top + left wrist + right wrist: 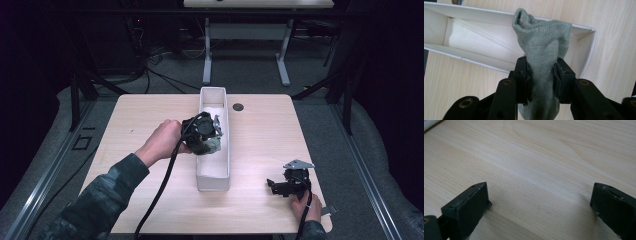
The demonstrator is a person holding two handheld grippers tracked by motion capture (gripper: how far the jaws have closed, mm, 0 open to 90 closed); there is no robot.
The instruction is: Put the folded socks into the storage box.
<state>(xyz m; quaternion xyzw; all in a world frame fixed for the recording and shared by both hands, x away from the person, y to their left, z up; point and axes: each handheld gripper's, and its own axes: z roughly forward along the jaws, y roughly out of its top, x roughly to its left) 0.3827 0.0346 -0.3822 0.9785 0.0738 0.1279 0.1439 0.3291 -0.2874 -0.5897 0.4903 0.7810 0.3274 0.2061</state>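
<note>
Over the long white box [214, 181] in the middle of the table [135, 115], the left gripper [541, 75] clenched a grey sock [541, 42], which probably needed lowering well inside before release, while the right gripper [539, 202] rested unclenched and empty at the near right.

Bg: 2nd table [257, 4], floor cables [150, 60].

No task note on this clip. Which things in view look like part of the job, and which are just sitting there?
Likely part of the job:
- grey-green sock, clamped in the left gripper
- long white box, under the sock

Just there:
- right gripper, open, holding nothing, near the table
- round dark fitting in the tabletop
- second table behind
</note>
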